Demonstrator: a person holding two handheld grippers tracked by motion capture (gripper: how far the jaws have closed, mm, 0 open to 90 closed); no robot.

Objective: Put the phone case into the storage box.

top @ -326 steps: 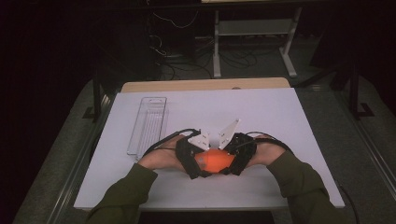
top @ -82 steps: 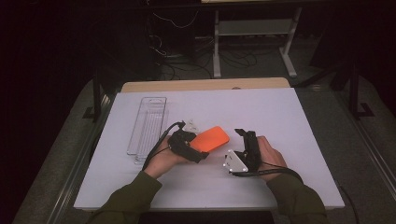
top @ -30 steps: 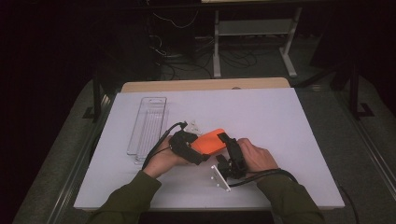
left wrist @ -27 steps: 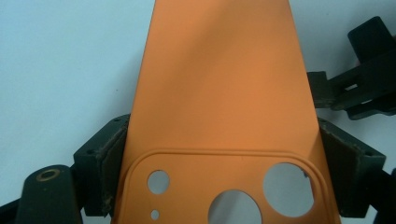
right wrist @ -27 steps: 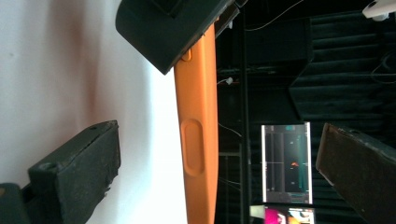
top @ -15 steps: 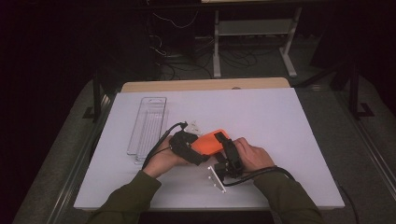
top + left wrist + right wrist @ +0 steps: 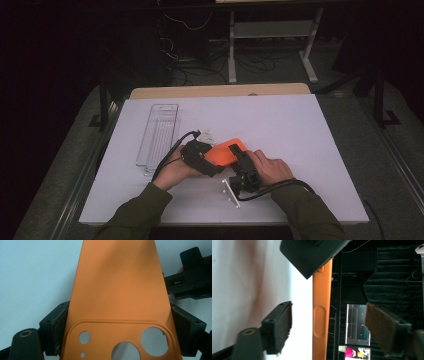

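Clamping the orange phone case [image 7: 117,292] in our left gripper [image 7: 200,157], our right gripper [image 7: 327,332], closing from three o'clock, jaws apart, could knock it askew.

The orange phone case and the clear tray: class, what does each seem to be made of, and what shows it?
Orange phone case: probably silicone or soft plastic; matt, even colour, no glare, moulded camera cut-outs and a raised side button in the right gripper view.
Clear tray: likely hard transparent plastic; the white table shows through it, and its rims catch light.
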